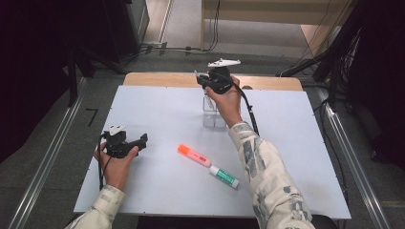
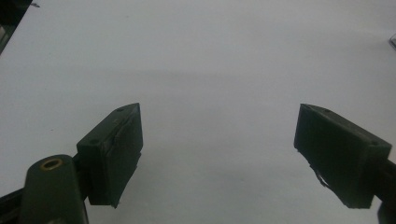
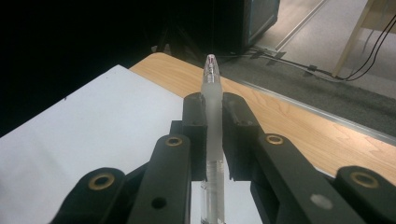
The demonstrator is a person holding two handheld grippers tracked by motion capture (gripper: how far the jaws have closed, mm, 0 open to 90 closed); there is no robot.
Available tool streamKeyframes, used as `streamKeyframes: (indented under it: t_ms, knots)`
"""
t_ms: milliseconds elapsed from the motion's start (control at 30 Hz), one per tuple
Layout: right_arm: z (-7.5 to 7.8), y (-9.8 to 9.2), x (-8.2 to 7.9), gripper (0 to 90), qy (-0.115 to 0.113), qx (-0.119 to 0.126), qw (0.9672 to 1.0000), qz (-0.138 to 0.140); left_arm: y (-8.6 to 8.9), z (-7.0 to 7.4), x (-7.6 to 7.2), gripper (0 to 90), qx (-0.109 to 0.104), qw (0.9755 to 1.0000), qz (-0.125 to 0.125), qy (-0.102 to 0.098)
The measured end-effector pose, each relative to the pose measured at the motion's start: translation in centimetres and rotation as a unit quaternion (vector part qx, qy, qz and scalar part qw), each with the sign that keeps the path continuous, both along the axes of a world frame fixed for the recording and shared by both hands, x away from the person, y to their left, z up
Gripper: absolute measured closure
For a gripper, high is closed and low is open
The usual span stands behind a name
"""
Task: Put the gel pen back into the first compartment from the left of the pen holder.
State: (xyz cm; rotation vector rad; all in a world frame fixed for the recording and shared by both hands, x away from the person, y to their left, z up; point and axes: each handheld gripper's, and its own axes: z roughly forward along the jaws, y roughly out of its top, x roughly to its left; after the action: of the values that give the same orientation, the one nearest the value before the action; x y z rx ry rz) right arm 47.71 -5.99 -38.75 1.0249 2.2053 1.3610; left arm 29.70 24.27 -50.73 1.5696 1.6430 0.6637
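My right gripper (image 3: 212, 100) is shut on a frosted clear pen (image 3: 213, 121), whose tip sticks out past the jaws. From above, that gripper (image 1: 203, 82) hangs over the far middle of the white table top (image 1: 153, 109), and the pen (image 1: 208, 101) reaches down into a clear square holder (image 1: 213, 117). Whether the pen touches the holder's bottom I cannot tell. My left gripper (image 1: 142, 140) rests low at the table's left side. Its jaws (image 2: 219, 140) stand wide open over bare white surface with nothing between them.
An orange highlighter (image 1: 194, 155) and a green-and-white tube-shaped marker (image 1: 224, 176) lie end to end in the near middle. A wooden strip (image 1: 162, 79) borders the far edge. Cables and dark equipment stand on the floor beyond.
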Motion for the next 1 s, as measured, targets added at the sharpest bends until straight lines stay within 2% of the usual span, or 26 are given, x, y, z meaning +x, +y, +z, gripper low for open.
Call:
streamKeyframes:
  t_ms: [367, 400, 533, 1000]
  knots:
    - [0.01, -0.01, -0.01, 77.3, 0.002, 0.004, 1.0, 0.0, 0.01, 0.0, -0.01, 16.8, -0.001, 1.0, 0.001, -0.001]
    - [0.01, -0.05, -0.01, 74.8, 0.003, 0.007, 1.0, 0.001, 0.02, 0.0, -0.01, 16.8, -0.001, 1.0, 0.0, -0.001]
    - [0.07, -0.15, -0.06, 50.7, 0.009, 0.024, 0.9996, 0.008, 0.03, -0.01, 0.0, 16.8, -0.002, 1.0, 0.0, -0.001]
    - [-0.21, -0.78, -0.37, 40.7, 0.009, 0.024, 0.9996, 0.01, 0.05, 0.05, -0.03, 16.8, -0.006, 1.0, 0.001, -0.005]
